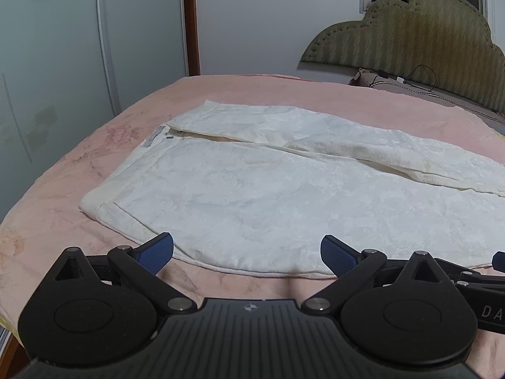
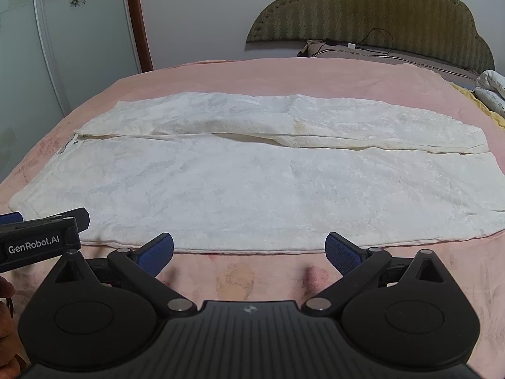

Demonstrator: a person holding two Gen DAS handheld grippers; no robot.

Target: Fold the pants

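- The white textured fabric pants (image 1: 284,189) lie spread flat on the pink blanket-covered bed (image 1: 79,164), legs side by side and running lengthwise across both views.
- In the right wrist view the same pants (image 2: 252,183) fill the middle of the bed (image 2: 284,72), with the waistband end at the left and the leg ends at the right.
- A long seam-like gap separates the far leg from the near leg; the far leg's edge is slightly rumpled along it.
- The left gripper (image 1: 246,254) hovers just over the near hem edge of the pants, its jaws wide apart and holding nothing; the blue pads (image 1: 157,252) sit on either side of the cloth's near border.
- The right gripper (image 2: 249,252) hangs just short of the near edge of the pants, over bare pink blanket, its jaws likewise spread wide and empty.
- The left gripper also appears at the left edge of the right wrist view, close beside the right one.
- An olive-green scalloped padded headboard (image 2: 378,15) stands against the wall beyond the bed, with a dark cable (image 2: 378,47) lying at its foot.
- A pale flower-patterned wardrobe door (image 1: 63,47) stands to the left.
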